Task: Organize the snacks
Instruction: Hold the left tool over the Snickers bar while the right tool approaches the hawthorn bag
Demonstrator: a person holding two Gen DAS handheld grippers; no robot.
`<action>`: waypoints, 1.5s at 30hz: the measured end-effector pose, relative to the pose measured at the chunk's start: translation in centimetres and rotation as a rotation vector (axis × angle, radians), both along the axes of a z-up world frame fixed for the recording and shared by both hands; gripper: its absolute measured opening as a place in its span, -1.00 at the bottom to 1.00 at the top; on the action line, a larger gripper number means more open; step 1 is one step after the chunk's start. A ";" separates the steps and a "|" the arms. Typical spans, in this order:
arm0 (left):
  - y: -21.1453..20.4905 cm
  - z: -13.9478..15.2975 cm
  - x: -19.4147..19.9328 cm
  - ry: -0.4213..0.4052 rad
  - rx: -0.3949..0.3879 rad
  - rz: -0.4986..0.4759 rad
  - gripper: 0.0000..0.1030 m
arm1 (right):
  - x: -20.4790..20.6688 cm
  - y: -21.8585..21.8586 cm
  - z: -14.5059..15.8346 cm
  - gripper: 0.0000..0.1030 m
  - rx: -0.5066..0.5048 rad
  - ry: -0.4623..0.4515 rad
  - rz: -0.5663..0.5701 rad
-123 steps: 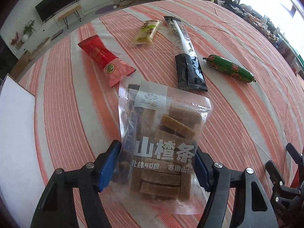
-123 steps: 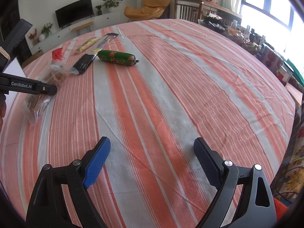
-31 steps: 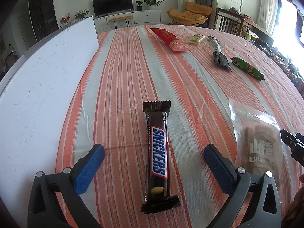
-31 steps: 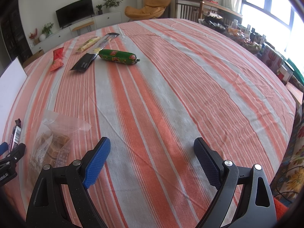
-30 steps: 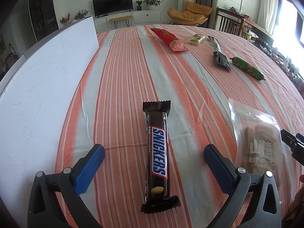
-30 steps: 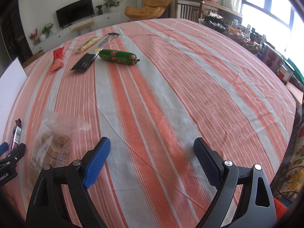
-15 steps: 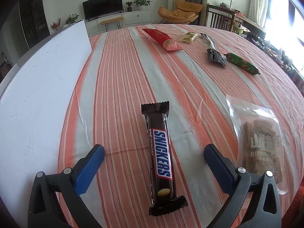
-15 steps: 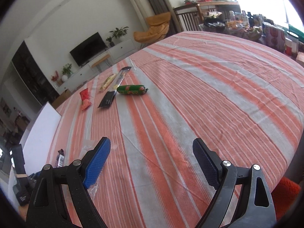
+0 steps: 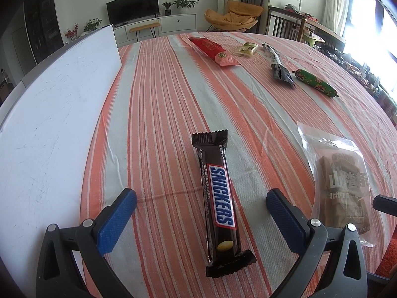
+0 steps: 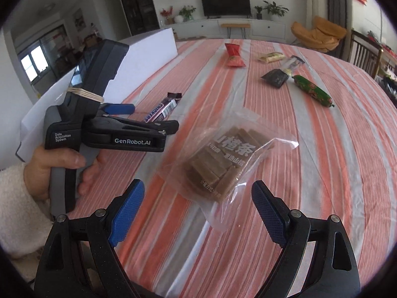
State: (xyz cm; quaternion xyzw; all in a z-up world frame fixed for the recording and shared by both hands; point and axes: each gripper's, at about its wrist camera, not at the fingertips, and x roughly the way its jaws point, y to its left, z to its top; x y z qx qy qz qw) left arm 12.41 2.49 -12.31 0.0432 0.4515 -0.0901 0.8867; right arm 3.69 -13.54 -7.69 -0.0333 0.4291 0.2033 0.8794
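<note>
Right wrist view, change: half a second ago this camera looked down the long striped table from high up; it now faces the clear plastic bag of brown hawthorn strips (image 10: pixel 224 160), which lies close ahead between the fingertips' lines, and the left gripper (image 10: pixel 148 118) has come into sight at left.
Left wrist view, change: nearly the same as half a second ago; the dark brown Snickers bar in glossy wrapper (image 9: pixel 218 196) lies lengthwise between the fingers as before.
Materials and shapes: orange-and-grey striped woven tablecloth (image 9: pixel 161 94), slightly creased; a flat white board (image 9: pixel 49 114) along its left side; the bag is crinkled and transparent, with printed white characters over rectangular blocks; the bar's wrapper has crimped, serrated ends.
Far snacks: a red foil packet (image 9: pixel 214 49), a small pale yellow packet (image 9: pixel 248 48), a long black sachet (image 9: pixel 278 64) and a green sausage-shaped stick (image 9: pixel 316 83), all well apart from the bar.
Left gripper (image 9: pixel 201 213), jaws: spread wide, blue textured pads (image 9: pixel 116 221) either side of the bar, touching nothing.
Right gripper (image 10: pixel 196 209), jaws: spread wide, empty, just short of the bag's near edge.
Person: a hand (image 10: pixel 57 164) in a white fleecy sleeve (image 10: pixel 17 203) grips the left tool's handle.
</note>
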 end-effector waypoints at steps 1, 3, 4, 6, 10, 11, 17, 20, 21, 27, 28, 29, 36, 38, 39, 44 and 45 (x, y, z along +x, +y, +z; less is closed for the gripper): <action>0.0 0.0 0.0 0.000 0.000 0.000 1.00 | 0.5 -0.3 -0.5 0.72 -0.037 0.016 -0.043; 0.0 0.0 0.0 0.000 0.000 0.000 1.00 | 2.0 -2.1 -1.6 0.74 -0.068 0.068 -0.178; 0.0 0.0 0.0 0.000 0.000 0.000 1.00 | 2.5 -3.9 -1.8 0.71 0.003 0.088 -0.245; 0.0 0.0 0.0 0.000 0.000 0.000 1.00 | 2.7 -6.5 -1.5 0.72 0.013 0.077 -0.388; 0.0 0.0 0.0 0.000 0.000 0.000 1.00 | 1.8 -8.1 -1.1 0.74 0.089 0.056 -0.427; 0.0 0.0 0.0 0.000 0.000 0.000 1.00 | 1.3 -7.8 -0.7 0.75 0.094 0.028 -0.421; 0.0 0.0 0.0 0.000 0.001 0.000 1.00 | 0.4 -6.6 0.1 0.75 0.050 -0.051 -0.393; 0.0 0.0 0.0 0.000 0.001 -0.001 1.00 | 1.2 -7.1 -0.3 0.75 0.065 -0.022 -0.412; 0.0 0.0 0.0 0.000 0.001 -0.001 1.00 | 1.2 -7.4 -0.4 0.75 0.077 -0.013 -0.421; 0.0 0.0 0.0 0.000 0.001 -0.001 1.00 | 0.9 -8.7 -0.6 0.75 0.136 0.000 -0.461; 0.0 0.0 0.0 0.000 0.001 -0.001 1.00 | 0.9 -8.8 -0.6 0.75 0.139 0.002 -0.464; 0.0 0.0 0.0 0.000 0.001 -0.001 1.00 | 1.0 -8.8 -0.6 0.75 0.140 0.003 -0.465; 0.0 0.0 0.0 0.000 0.001 -0.001 1.00 | 1.0 -8.7 -0.6 0.75 0.128 -0.003 -0.459; 0.0 0.0 0.0 0.000 0.001 -0.001 1.00 | 1.0 -8.7 -0.6 0.75 0.130 -0.002 -0.460; 0.0 0.0 0.0 0.000 0.001 -0.001 1.00 | 1.0 -8.7 -0.6 0.75 0.131 -0.001 -0.461; 0.0 0.0 0.0 0.000 0.001 -0.001 1.00 | 1.0 -8.8 -0.7 0.75 0.143 0.006 -0.467; 0.0 0.0 0.0 0.000 0.001 -0.001 1.00 | 1.0 -8.9 -0.7 0.75 0.145 0.007 -0.467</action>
